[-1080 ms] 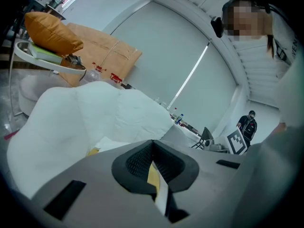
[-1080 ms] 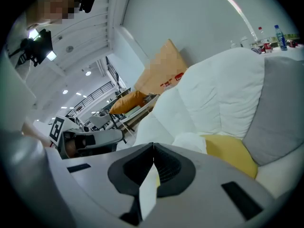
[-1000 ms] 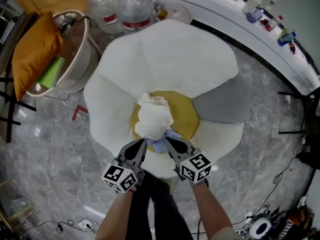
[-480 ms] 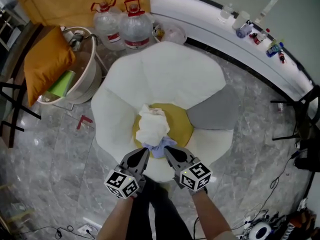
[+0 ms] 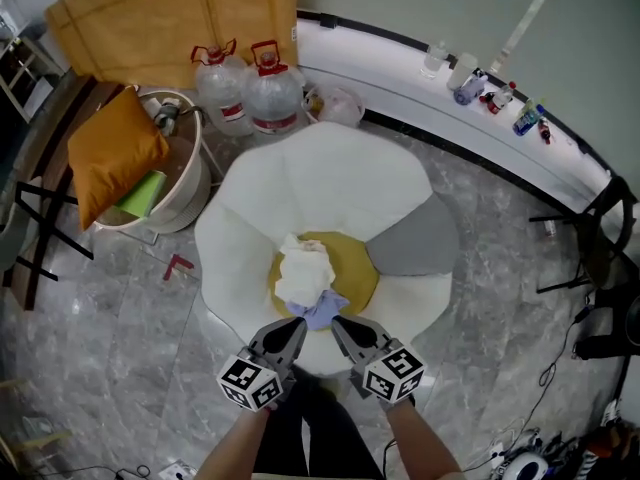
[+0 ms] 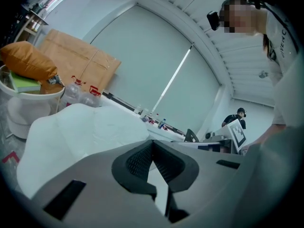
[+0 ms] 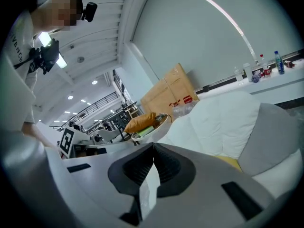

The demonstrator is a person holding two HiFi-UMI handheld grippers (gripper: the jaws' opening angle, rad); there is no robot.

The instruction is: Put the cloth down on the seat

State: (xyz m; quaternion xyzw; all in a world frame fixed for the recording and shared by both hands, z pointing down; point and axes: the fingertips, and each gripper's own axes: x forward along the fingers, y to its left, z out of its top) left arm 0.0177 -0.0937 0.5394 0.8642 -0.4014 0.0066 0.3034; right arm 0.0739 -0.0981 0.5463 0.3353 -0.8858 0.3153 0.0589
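Softly crumpled white cloth (image 5: 303,271), flower-shaped padded seat (image 5: 320,183)

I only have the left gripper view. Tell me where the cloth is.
Observer: In the head view, the cloth hangs over the seat's yellow centre.
Operator: Report the other gripper.
Observer: The right gripper is shut on the cloth's edge.
Operator: Describe the cloth.
Observer: Mostly white, with a pale blue part nearest the grippers.
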